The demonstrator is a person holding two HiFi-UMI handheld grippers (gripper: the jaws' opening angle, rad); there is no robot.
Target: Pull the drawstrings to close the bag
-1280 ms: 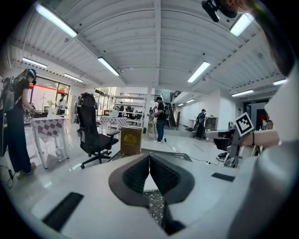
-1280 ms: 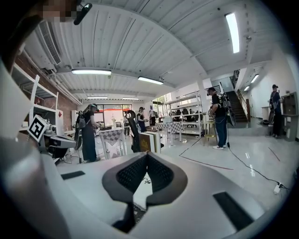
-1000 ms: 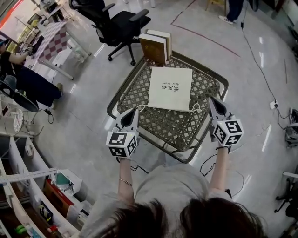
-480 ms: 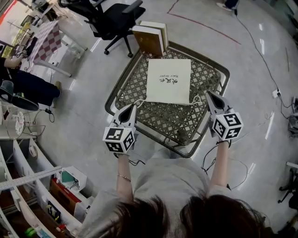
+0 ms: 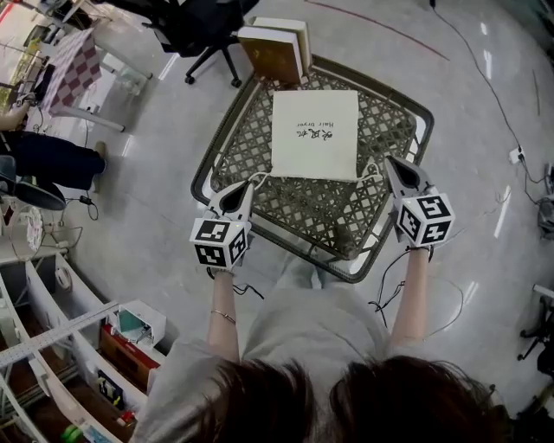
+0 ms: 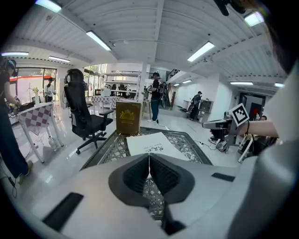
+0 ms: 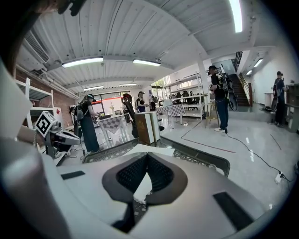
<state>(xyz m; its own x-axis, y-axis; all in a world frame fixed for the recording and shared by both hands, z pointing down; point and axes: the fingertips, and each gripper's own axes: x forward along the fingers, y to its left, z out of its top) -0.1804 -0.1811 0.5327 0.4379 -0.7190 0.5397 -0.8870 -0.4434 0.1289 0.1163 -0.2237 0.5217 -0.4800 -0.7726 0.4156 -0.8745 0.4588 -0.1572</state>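
Note:
A flat white bag [image 5: 315,134] with dark print lies on a lattice metal table [image 5: 346,270]; it also shows as the pale bag [image 6: 154,144] in the left gripper view. A thin white drawstring [image 5: 260,176] runs from its near left corner to my left gripper [image 5: 248,185], which is shut on it; the cord shows as a white line between the closed jaws of the left gripper [image 6: 149,158]. The other drawstring [image 5: 372,174] loops from the near right corner to my right gripper [image 5: 388,162], also shut. The right gripper [image 7: 147,157] has its jaws pressed together, with the bag [image 7: 138,150] just beyond them.
Two upright book-like boxes [image 5: 277,48] stand at the table's far edge, one of them the brown box [image 6: 128,118]. An office chair [image 5: 195,26] is behind them. Cables [image 5: 485,82] trail on the floor at right. Shelving [image 5: 78,363] and a seated person [image 5: 43,156] are at left.
The head view has shifted, so the table sits higher in the picture. Both grippers stay shut at the bag's near corners, with little movement relative to the bag.

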